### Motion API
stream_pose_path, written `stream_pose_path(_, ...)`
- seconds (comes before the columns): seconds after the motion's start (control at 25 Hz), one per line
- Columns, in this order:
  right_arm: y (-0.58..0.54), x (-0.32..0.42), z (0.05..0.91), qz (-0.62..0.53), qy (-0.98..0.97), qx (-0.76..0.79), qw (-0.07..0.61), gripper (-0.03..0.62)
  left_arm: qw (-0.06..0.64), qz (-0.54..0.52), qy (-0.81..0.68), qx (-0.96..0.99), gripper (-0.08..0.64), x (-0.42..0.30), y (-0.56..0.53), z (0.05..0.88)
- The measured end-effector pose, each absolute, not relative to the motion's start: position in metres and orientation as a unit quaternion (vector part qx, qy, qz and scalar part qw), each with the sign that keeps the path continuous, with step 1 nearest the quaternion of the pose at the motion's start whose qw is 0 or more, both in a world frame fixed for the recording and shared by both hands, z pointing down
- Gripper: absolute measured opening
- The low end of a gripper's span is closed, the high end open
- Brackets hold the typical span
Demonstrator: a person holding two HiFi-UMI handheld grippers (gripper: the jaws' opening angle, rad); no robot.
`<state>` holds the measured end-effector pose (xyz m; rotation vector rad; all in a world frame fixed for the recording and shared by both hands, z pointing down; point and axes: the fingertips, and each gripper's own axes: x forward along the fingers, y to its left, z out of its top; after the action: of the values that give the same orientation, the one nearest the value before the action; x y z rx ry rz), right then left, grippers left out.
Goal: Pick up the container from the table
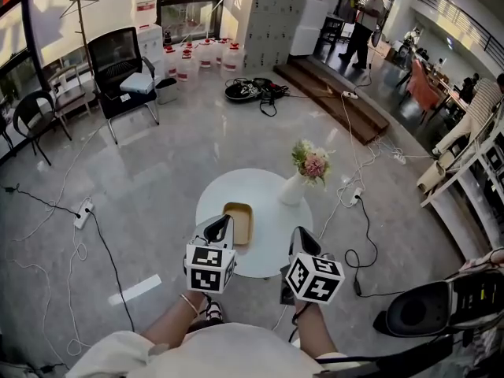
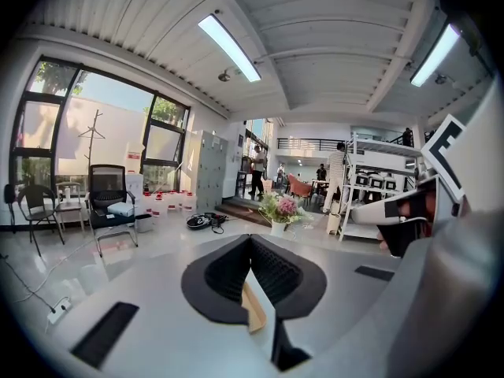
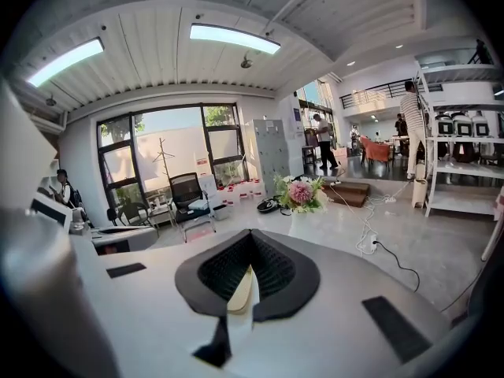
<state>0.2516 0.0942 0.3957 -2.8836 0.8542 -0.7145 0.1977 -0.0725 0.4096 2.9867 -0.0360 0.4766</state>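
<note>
A shallow tan rectangular container (image 1: 239,219) lies on the round white table (image 1: 268,211), left of its middle. My left gripper (image 1: 227,220) hovers at the table's near edge, its tip just beside the container's near left corner, jaws shut and empty. My right gripper (image 1: 298,232) is over the near right edge of the table, also shut and empty. In the left gripper view a sliver of the container (image 2: 253,309) shows below the closed left gripper (image 2: 250,244). The right gripper view shows the tan container (image 3: 239,291) under the shut right gripper (image 3: 250,241).
A white vase of pink flowers (image 1: 297,184) stands at the table's far right. Cables and a power strip (image 1: 83,213) trail over the floor. A black office chair (image 1: 120,71) and water bottles (image 1: 198,54) stand far left. A black device (image 1: 425,309) sits at the lower right.
</note>
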Motion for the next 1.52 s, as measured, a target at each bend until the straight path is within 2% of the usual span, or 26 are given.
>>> stream_pose_path(0.76, 0.054, 0.298, 0.392, -0.218, 0.252, -0.943, 0.023, 0.025, 0.069, 0.146, 0.010, 0.987, 0.017, 0.254, -0.118, 0.410)
stream_pose_path(1.52, 0.047, 0.302, 0.422, -0.260, 0.285, -0.922, 0.018, 0.025, 0.102, 0.182, -0.041, 0.977, 0.017, 0.241, -0.134, 0.451)
